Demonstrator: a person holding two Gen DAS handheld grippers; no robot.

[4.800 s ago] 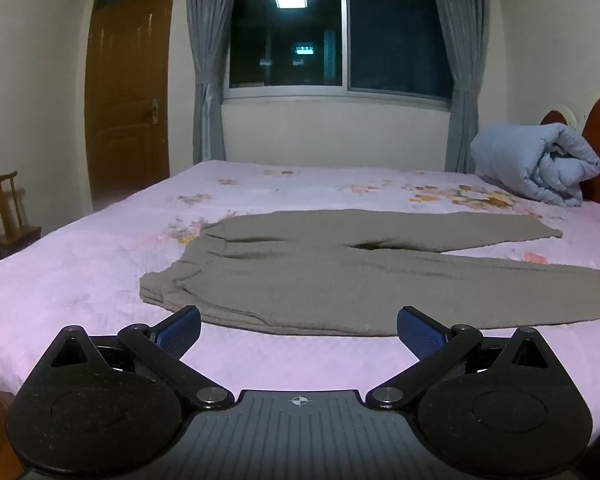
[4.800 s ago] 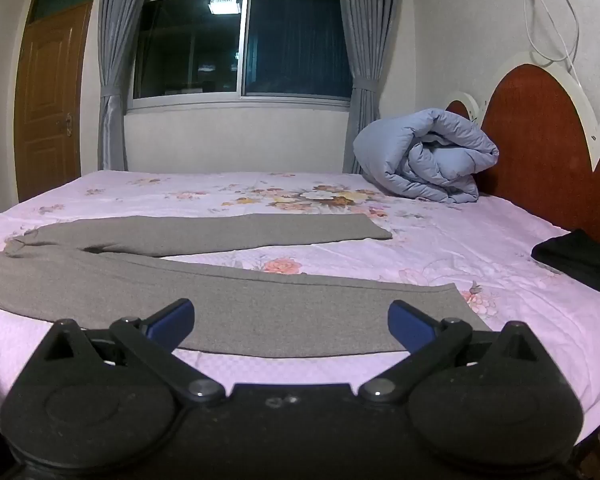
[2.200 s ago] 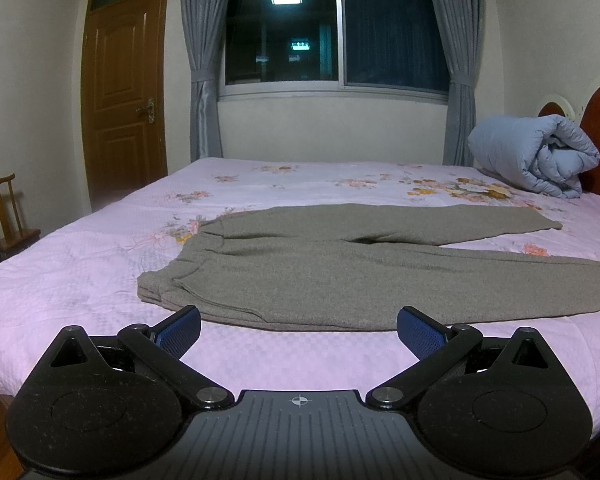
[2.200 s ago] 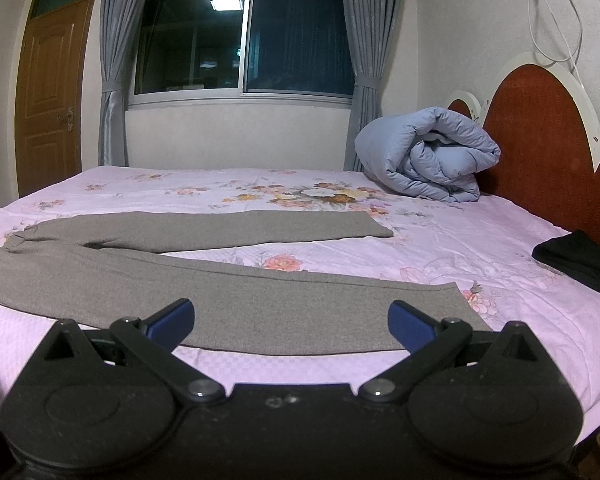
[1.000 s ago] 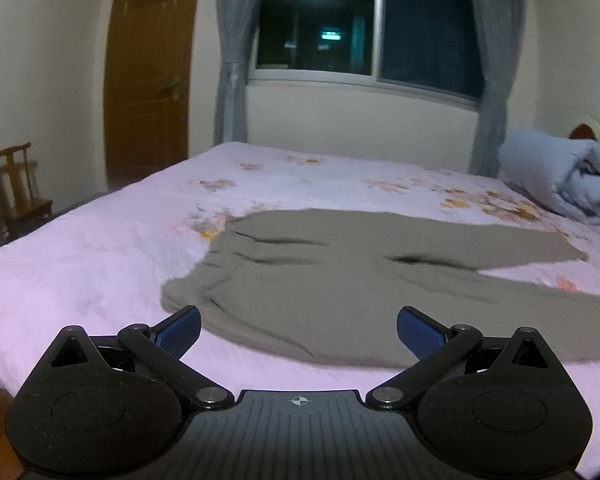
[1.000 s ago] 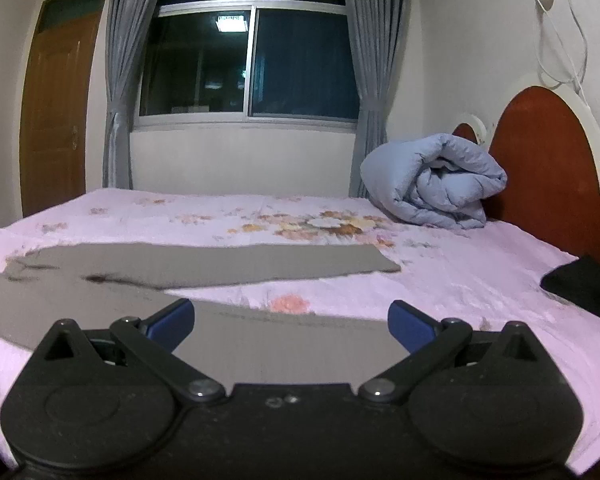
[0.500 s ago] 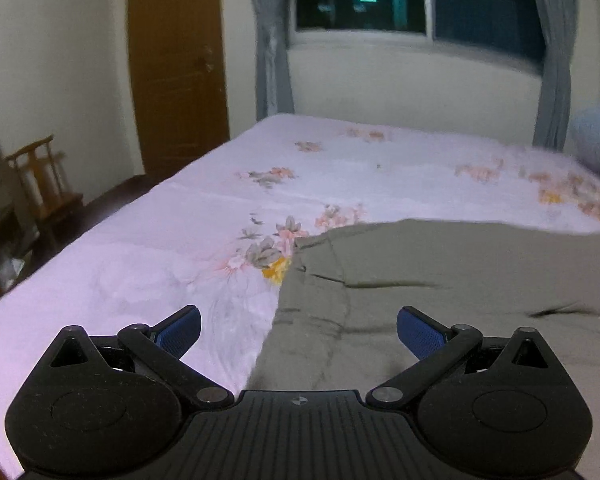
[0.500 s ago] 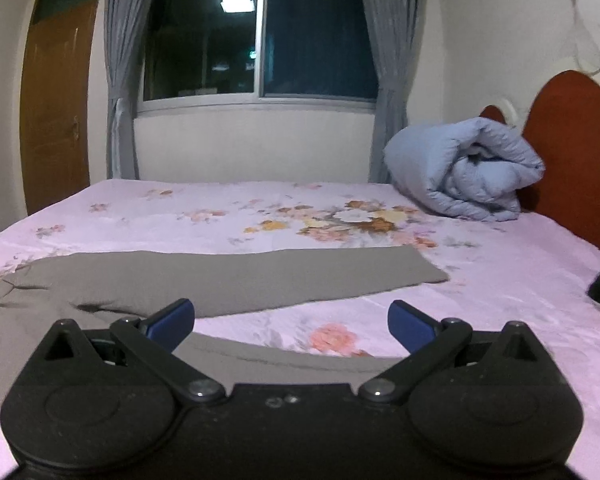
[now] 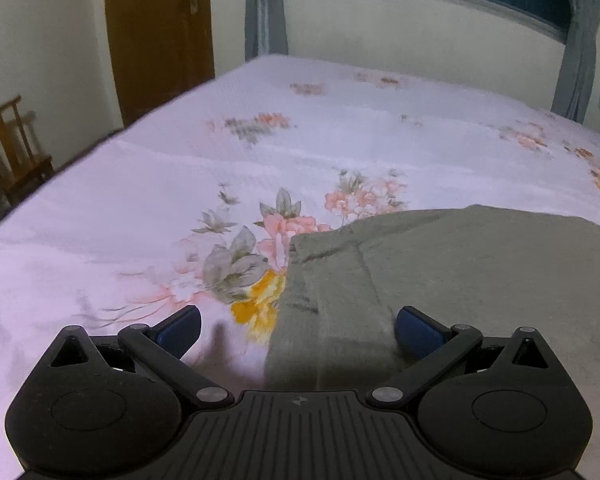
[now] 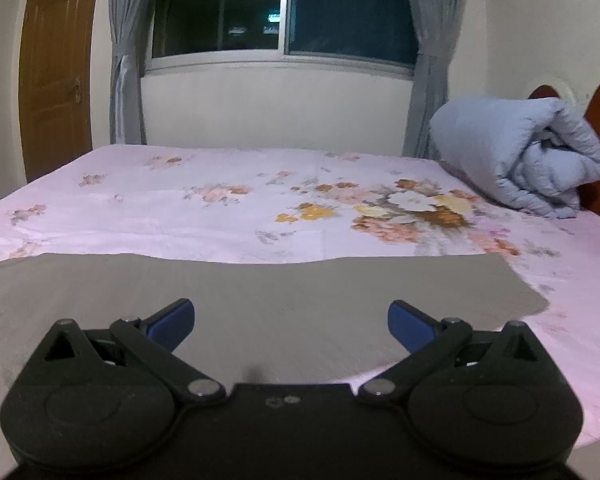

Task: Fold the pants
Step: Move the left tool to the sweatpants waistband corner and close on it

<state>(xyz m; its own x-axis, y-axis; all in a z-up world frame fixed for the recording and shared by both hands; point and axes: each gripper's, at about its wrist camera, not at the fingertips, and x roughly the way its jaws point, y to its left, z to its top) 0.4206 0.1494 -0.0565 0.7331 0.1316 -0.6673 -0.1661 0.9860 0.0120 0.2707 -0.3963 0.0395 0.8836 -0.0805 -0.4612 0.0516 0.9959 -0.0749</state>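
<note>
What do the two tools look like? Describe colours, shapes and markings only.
The left tool is matte black: two rounded lobes with round discs and triangular cutouts, angled link bars with silver pivot pins, a ribbed centre plate bearing a small round emblem, and blue fingertips. The right tool has the same build, but its centre plate is smooth with two small screws. No cables or sleeves show.

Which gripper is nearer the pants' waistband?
Left. The left gripper hangs open right at the waistband; the right gripper is open over a pant leg.

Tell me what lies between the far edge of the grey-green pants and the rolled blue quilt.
In the right wrist view, only bare pink floral bedsheet lies between the grey-green knit pants and the rolled pale blue quilt.
</note>
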